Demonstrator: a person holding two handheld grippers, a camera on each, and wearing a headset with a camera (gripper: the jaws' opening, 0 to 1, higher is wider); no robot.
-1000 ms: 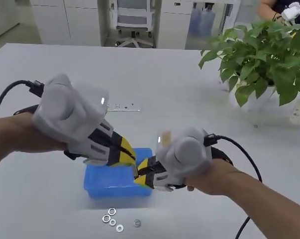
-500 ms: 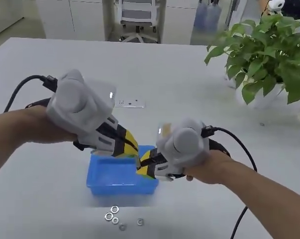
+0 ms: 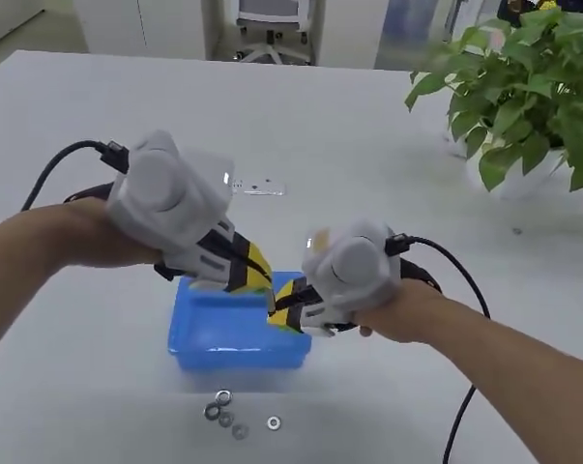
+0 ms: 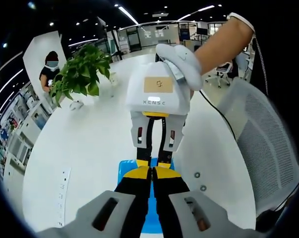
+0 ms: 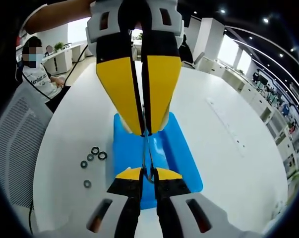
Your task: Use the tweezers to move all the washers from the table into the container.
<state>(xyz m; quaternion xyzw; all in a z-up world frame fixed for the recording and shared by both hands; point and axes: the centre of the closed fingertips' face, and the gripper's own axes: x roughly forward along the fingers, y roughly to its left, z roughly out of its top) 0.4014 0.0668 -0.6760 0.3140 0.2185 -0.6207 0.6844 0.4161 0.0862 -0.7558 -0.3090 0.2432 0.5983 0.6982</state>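
Both grippers are nose to nose over the blue container [image 3: 235,359], which sits on the white table [image 3: 388,135]. The left gripper [image 3: 256,277] comes in from the far left, the right gripper [image 3: 280,317] from the right, and their yellow tips almost meet above the box's right half.

In the right gripper view the thin metal tweezers [image 5: 147,148] stand up out of the right gripper's jaws. Those jaws are drawn in narrow and pinching them low down. The tweezers' other end runs up to the left gripper's tips, and those jaws are narrow too, nearly together. Whether they actually grip the tweezers, I cannot tell.

And the washers [image 3: 225,417] are all out on the table, just off the container's near wall. Four sit in a tight cluster, with a fifth a little to the right. What is inside the container I cannot make out.

Far right there's a leafy potted plant [image 3: 523,87]. Beyond the grippers a power strip [image 3: 257,188] lies flat.
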